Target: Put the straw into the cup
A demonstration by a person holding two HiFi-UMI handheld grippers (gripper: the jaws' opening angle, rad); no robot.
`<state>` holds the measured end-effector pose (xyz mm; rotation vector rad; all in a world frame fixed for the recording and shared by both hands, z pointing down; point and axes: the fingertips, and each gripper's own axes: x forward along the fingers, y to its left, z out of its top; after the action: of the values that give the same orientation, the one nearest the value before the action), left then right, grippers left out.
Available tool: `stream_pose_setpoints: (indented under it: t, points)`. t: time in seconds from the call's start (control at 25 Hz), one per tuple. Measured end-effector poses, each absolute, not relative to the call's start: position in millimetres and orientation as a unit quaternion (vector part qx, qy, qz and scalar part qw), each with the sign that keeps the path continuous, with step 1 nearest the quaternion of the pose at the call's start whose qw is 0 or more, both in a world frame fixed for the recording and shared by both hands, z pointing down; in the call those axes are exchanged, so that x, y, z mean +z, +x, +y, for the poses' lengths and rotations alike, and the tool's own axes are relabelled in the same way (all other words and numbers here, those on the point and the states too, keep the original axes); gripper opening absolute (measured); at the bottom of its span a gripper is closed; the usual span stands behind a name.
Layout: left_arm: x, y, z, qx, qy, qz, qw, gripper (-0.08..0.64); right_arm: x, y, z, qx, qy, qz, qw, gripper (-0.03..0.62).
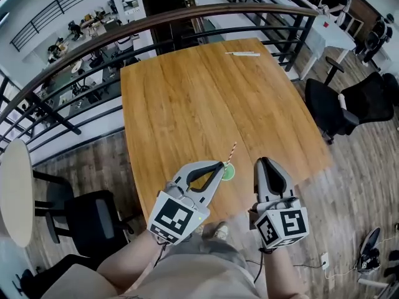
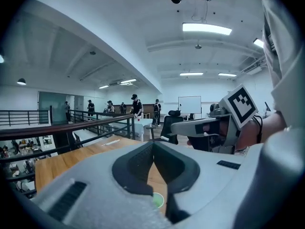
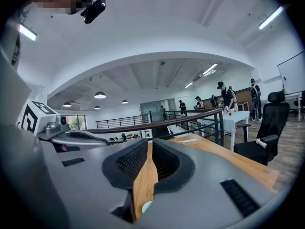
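Observation:
A small green cup (image 1: 229, 172) sits on the wooden table (image 1: 187, 98) near its front edge. A red-and-white striped straw (image 1: 232, 151) rises out of it, leaning away from me. My left gripper (image 1: 220, 165) is shut, its tips just left of the cup's rim, with nothing visible between them. My right gripper (image 1: 262, 161) is shut and empty, a little right of the cup. In the left gripper view the cup (image 2: 157, 200) shows below the shut jaws of the left gripper (image 2: 153, 146). The right gripper view shows the cup (image 3: 147, 206) low under the right gripper (image 3: 148, 143).
A second straw (image 1: 243, 53) in a white wrapper lies at the table's far edge. A curved railing (image 1: 156, 23) runs behind the table. Black office chairs (image 1: 349, 108) stand to the right and another chair (image 1: 87, 220) at the near left. People stand in the distance.

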<state>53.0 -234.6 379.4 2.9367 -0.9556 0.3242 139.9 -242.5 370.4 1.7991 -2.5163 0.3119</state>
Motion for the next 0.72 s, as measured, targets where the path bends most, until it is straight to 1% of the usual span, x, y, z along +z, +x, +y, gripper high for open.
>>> stream_pose_setpoints:
  t: [0.16, 0.36, 0.72]
  points:
    - [343, 53, -222, 0.077, 0.949, -0.306, -0.001, 0.014, 344, 144, -223, 0.088, 0.579, -0.811, 0.003, 0.040]
    - [298, 51, -208, 0.042, 0.947, -0.318, -0.005, 0.014, 315, 150, -202, 0.066, 0.576, -0.815, -0.006, 0.035]
    - [282, 58, -182, 0.032, 0.950, -0.311, -0.019, 0.014, 281, 153, -165, 0.021, 0.565, -0.825, 0.004, 0.035]
